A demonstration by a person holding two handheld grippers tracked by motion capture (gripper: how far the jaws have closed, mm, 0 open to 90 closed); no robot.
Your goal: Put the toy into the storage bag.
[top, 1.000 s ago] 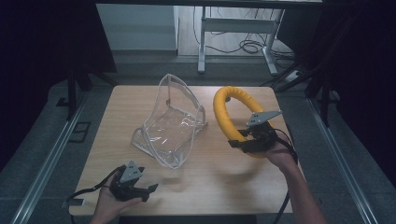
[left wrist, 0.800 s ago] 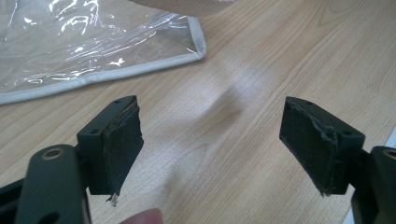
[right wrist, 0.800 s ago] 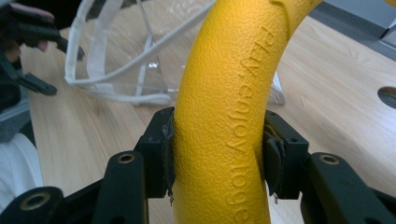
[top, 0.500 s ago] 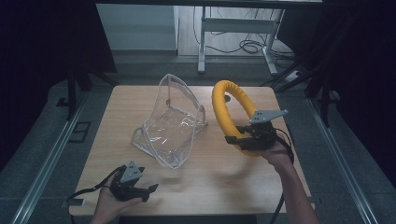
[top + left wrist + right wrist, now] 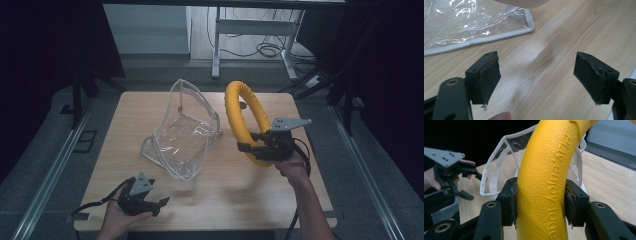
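Right tool [image 5: 250, 148] clamped on yellow ring [image 5: 239, 116] beside bag [image 5: 181, 132]; likely light, stiff, grippy foam; left tool [image 5: 159, 204] agape.

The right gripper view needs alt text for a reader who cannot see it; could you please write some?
The right gripper is clamped on a textured yellow ring with raised lettering, its black jaws pressing both sides. Behind the ring stands a clear plastic bag with white trim on a wooden table. At left, farther off, the person's other hand holds the left gripper.
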